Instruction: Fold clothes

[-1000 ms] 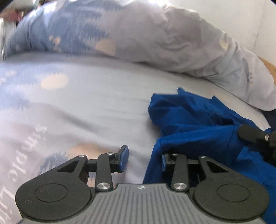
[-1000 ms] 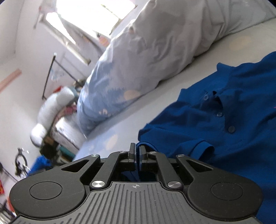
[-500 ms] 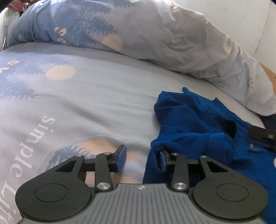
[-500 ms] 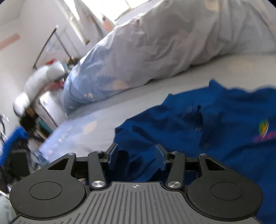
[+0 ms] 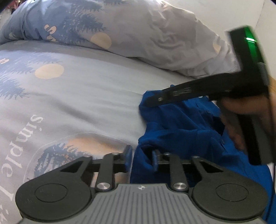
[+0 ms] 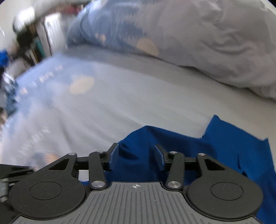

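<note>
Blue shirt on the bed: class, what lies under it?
The blue shirt lies crumpled on the printed bedsheet, which shows all around its edge. Whatever is directly beneath the bunched fabric is covered and cannot be seen.

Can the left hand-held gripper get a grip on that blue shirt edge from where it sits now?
Probably yes: the blue shirt already has a fold between the closing fingers of the left hand-held gripper, with nothing in between.

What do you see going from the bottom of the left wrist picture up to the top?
Left hand-held gripper, its jaws closing around a fold of the blue shirt → light blue printed bedsheet → rumpled duvet → white wall.
</note>
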Demonstrator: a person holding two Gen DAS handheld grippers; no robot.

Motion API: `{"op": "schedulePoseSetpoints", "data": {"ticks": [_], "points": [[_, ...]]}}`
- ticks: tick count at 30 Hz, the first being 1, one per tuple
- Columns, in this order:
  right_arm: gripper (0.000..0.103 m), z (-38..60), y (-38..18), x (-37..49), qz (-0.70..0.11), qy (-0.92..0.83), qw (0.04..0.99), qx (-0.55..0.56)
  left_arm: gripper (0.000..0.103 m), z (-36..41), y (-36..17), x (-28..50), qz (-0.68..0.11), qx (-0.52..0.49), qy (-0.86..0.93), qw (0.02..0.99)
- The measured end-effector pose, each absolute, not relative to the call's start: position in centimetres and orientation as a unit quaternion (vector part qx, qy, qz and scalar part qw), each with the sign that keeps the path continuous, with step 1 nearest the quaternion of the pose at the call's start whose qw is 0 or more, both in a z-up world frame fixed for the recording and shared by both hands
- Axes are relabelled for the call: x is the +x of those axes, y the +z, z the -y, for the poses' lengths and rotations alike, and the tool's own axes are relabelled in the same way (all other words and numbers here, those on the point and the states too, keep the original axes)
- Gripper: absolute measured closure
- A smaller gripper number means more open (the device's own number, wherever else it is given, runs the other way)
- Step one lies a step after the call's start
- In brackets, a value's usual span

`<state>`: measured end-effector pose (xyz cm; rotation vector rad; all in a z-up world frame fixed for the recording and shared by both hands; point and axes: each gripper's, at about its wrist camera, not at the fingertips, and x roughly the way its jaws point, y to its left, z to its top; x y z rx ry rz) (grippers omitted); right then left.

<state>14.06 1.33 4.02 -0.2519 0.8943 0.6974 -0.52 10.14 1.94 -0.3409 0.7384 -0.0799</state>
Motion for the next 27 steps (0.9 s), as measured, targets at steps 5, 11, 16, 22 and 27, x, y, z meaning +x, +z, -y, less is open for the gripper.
{"op": "schedulePoseSetpoints", "data": {"ticks": [5, 11, 16, 22, 27], "points": [[0.100, -3.8, 3.4, 15.4, -0.434, 0.317, 0.827, -0.164, 0.095, -10.2, 2.1, -1.4, -0.334, -0.176, -0.043, 0.925], [0.099, -6.9, 3.9, 16.8, -0.415, 0.310, 0.831, -0.202, 0.095, -10.3, 1.5, -1.0, -0.352, -0.179, -0.045, 0.917], [0.096, -8.2, 2.7, 17.8, -0.413, 0.295, 0.835, -0.214, 0.095, -10.1, 1.1, -0.7, -0.369, -0.165, -0.053, 0.913], [0.054, -6.2, 4.7, 18.0, -0.408, 0.287, 0.849, -0.178, 0.080, -9.9, 1.4, -0.5, -0.358, -0.158, -0.051, 0.919], [0.053, -5.7, 5.0, 17.6, -0.422, 0.296, 0.835, -0.194, 0.077, -9.3, 1.6, -0.3, -0.358, -0.153, -0.052, 0.920]]}}
